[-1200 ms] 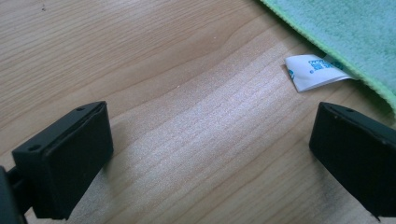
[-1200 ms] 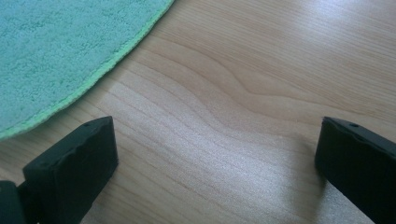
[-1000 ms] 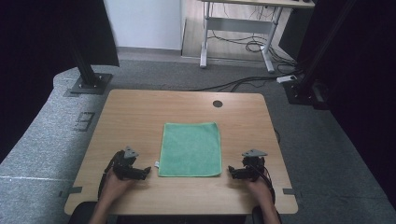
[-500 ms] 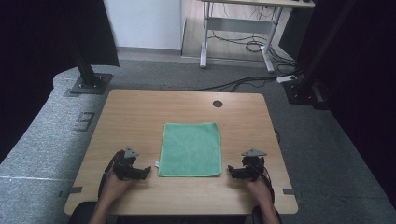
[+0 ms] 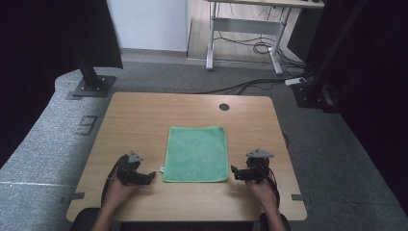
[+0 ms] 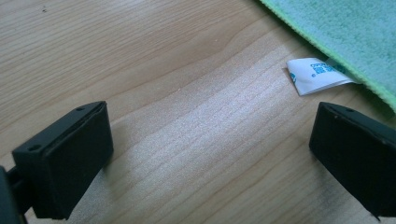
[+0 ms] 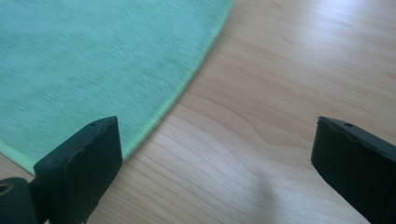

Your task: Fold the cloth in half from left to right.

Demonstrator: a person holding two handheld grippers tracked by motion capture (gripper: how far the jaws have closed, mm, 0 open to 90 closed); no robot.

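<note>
A green cloth (image 5: 197,153) lies flat on the wooden table (image 5: 144,120), near its front edge. My left gripper (image 5: 150,176) rests on the table just left of the cloth's near left corner, open, with bare wood between its jaws. In the left gripper view the cloth's edge (image 6: 345,28) and its white label (image 6: 316,74) lie ahead at the upper right. My right gripper (image 5: 235,173) sits just right of the cloth's near right corner, open as well. The right gripper view has the cloth (image 7: 93,60) to the left, its edge close to the left jaw.
A round cable hole (image 5: 224,107) is set near the table's far edge. Grey carpet surrounds the table. Black stand bases (image 5: 89,86) sit on the floor at the far left and far right, and a desk with cables (image 5: 250,43) stands behind.
</note>
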